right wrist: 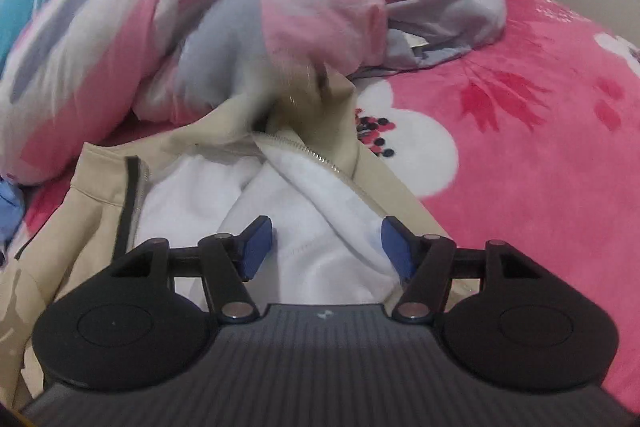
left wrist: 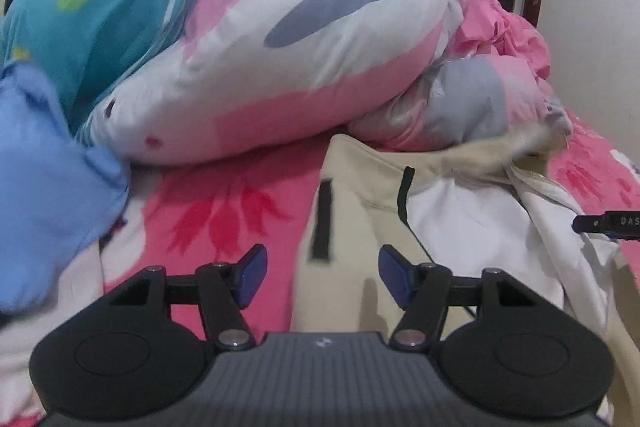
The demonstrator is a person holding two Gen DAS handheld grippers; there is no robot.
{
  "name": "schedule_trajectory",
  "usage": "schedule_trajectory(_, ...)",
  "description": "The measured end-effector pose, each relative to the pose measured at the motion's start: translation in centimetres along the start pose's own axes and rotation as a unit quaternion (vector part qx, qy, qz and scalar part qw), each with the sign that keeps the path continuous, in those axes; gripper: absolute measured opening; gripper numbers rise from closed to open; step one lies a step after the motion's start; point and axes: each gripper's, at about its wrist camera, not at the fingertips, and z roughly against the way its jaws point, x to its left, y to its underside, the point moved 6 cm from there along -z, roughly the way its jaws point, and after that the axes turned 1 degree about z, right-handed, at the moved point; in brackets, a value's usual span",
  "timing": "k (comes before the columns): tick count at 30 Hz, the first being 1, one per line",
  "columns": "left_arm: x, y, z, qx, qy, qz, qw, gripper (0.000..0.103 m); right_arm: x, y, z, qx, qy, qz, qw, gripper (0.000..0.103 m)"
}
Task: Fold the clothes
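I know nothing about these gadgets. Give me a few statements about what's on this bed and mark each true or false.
1. The beige jacket lies opened, white lining showing. True.
2. The left gripper is clamped on the jacket. False: its fingers stand apart, gripping nothing.
3. A bundled quilt sits behind the jacket. True.
4. The bedsheet is plain green. False: it is pink with red and white patterns.
5. The right gripper is open. True.
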Motion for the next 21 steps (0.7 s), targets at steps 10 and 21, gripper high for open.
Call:
schedule_trajectory(10,1.7,-1.5,22.1,-0.098,0.056,0.033,0.9931,0.080,2.7,6.6,13.5,-0.033,-0.160,-0.022,0.986,0.075)
schedule_trajectory(21,2.3,8.7,33.1,-0.056,0.079,0.036,0.9946,0.086,12.0,19.9,24.2,0.071,-0.357,0.083,0.928,0.080)
